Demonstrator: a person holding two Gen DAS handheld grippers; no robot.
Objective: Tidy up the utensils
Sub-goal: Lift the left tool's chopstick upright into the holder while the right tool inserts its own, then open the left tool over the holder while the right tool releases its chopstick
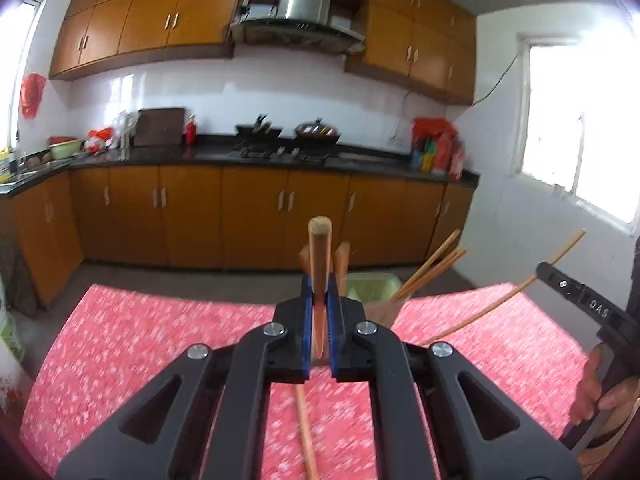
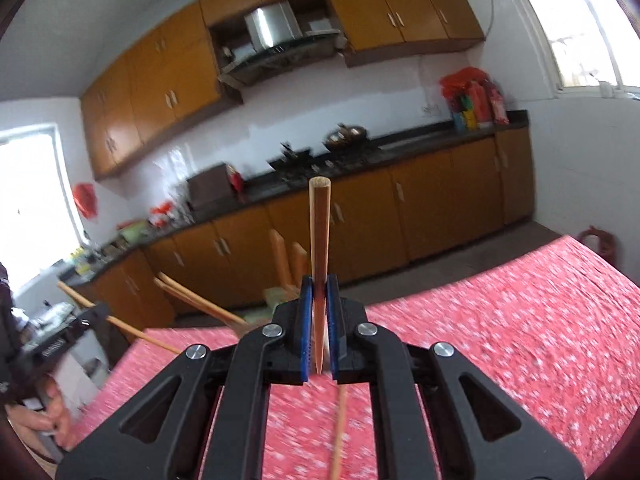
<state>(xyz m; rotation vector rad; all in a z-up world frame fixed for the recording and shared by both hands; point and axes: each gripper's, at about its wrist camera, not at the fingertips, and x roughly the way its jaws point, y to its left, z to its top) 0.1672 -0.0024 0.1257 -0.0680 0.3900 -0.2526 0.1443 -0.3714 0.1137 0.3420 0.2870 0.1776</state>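
The left gripper [image 1: 320, 300] clamps one wooden chopstick [image 1: 319, 264]; the right gripper [image 2: 319, 300] pinches another chopstick [image 2: 319, 240]. Beneath both lies a red floral tablecloth [image 1: 160, 340], kitchen cabinets [image 1: 192, 216] beyond. Ahead of the left gripper, a green holder [image 1: 370, 286] carries about three chopsticks; the right view shows it mostly hidden.

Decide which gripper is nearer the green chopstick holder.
Left, it seems: the left gripper sits close, just left of the green holder; the right gripper stands farther off on its right side.
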